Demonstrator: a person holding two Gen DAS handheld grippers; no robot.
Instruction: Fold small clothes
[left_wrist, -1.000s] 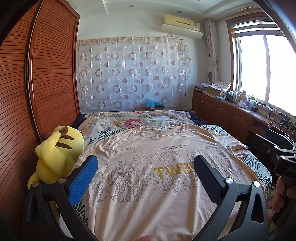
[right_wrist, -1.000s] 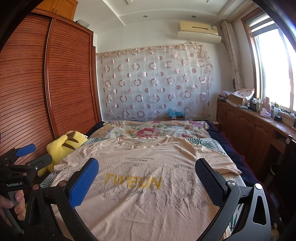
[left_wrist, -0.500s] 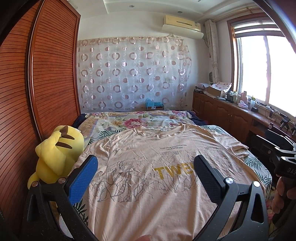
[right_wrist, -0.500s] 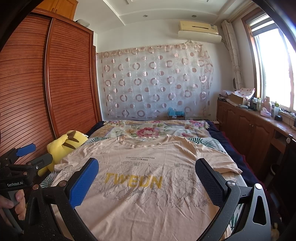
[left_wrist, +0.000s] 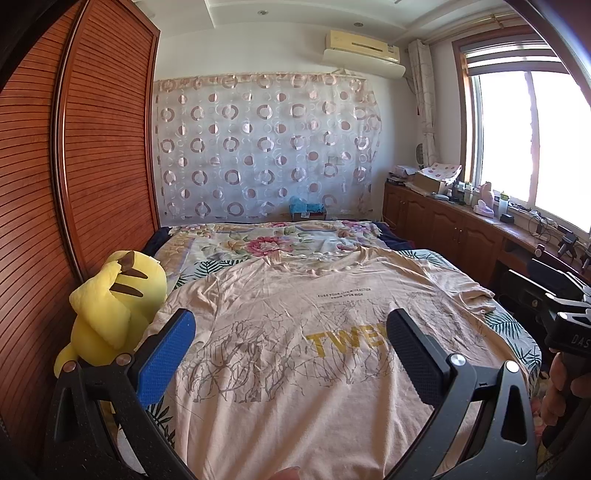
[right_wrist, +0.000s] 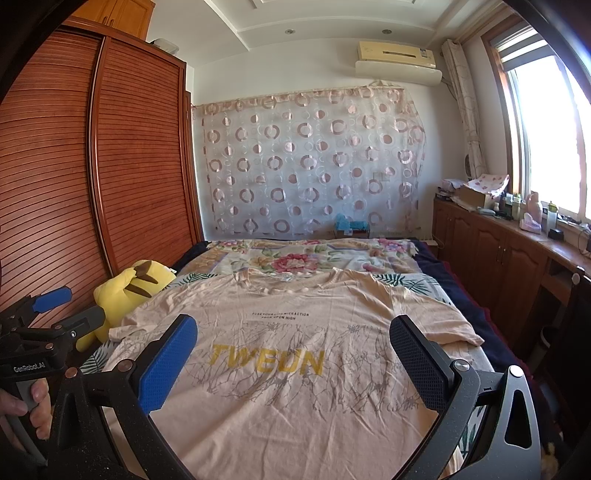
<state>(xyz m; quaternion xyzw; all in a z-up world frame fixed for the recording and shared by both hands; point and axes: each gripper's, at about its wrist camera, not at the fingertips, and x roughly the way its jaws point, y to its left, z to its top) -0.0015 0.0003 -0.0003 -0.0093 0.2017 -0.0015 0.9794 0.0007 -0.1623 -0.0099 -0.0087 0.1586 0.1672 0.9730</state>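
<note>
A peach T-shirt (left_wrist: 295, 306) (right_wrist: 295, 332) with yellow "TWEUN" lettering and grey line drawings lies spread flat, front up, on the bed, collar toward the far wall. My left gripper (left_wrist: 290, 332) hovers above the shirt's lower left part, open, nothing between its fingers. My right gripper (right_wrist: 293, 338) hangs over the shirt's lower middle, also open and empty. Each gripper shows at the edge of the other's view, held by a hand (right_wrist: 22, 402) (left_wrist: 561, 387).
A yellow plush toy (left_wrist: 110, 317) (right_wrist: 129, 288) sits at the bed's left edge against the slatted wooden wardrobe (left_wrist: 74, 184). A floral quilt (left_wrist: 273, 243) covers the bed's far end. Wooden cabinets (right_wrist: 498, 258) with clutter run under the window on the right.
</note>
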